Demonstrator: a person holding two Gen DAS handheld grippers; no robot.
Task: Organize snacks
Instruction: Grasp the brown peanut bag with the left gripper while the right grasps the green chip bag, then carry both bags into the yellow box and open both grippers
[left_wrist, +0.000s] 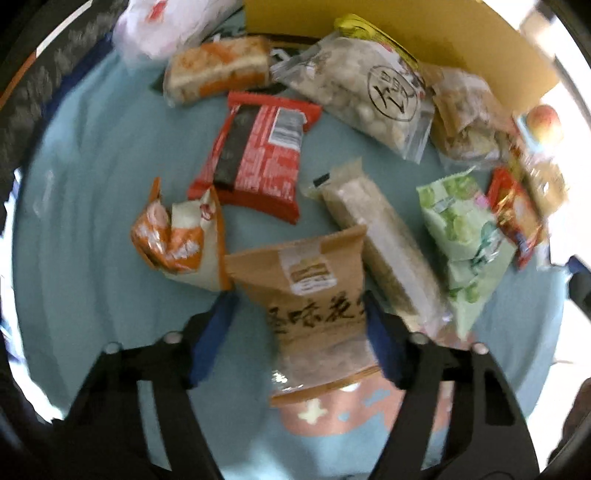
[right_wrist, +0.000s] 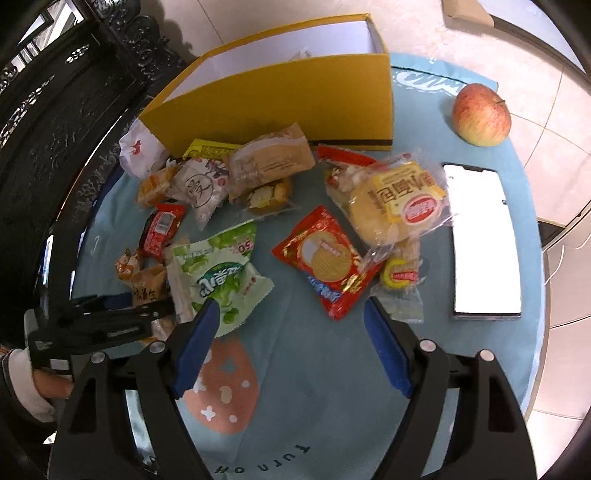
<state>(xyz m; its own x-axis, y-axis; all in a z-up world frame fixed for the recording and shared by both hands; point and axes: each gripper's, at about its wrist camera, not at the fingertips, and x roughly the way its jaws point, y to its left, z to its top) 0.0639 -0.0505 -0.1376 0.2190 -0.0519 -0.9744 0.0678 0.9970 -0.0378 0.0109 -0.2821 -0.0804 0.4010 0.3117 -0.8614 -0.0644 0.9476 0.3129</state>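
Covering the round table, a pale blue cloth (right_wrist: 332, 387) held a loose scatter of wrapped snacks in front of an open yellow box (right_wrist: 280, 99), which stood at the far edge and appeared the likely destination for them. An apple (right_wrist: 482, 114) and a lit phone (right_wrist: 482, 240) lay well apart from the pile, on the right of the cloth.

Among the packets, a bagged bun with a yellow label (right_wrist: 399, 201) rested against a red biscuit packet (right_wrist: 328, 260), while a green-and-white pouch (right_wrist: 218, 273) lay just left of them.

The left gripper (left_wrist: 299, 317) was spread wide around a brown paper snack bag (left_wrist: 314, 306), its blue pads (left_wrist: 212, 338) either side of the bag; the blurred left wrist view left it unclear whether the right pad touched the paper. The left gripper had not clamped it. The right gripper (right_wrist: 291, 317) hung released above bare cloth, near the red biscuit packet, holding nothing.

To take the brown bag cleanly, the left gripper would probably do best to centre on the bag's middle and close gently, since the soft paper looked likely to crumple or slip, and to keep clear of the long clear-wrapped bar (left_wrist: 384, 251) lying just beside it.
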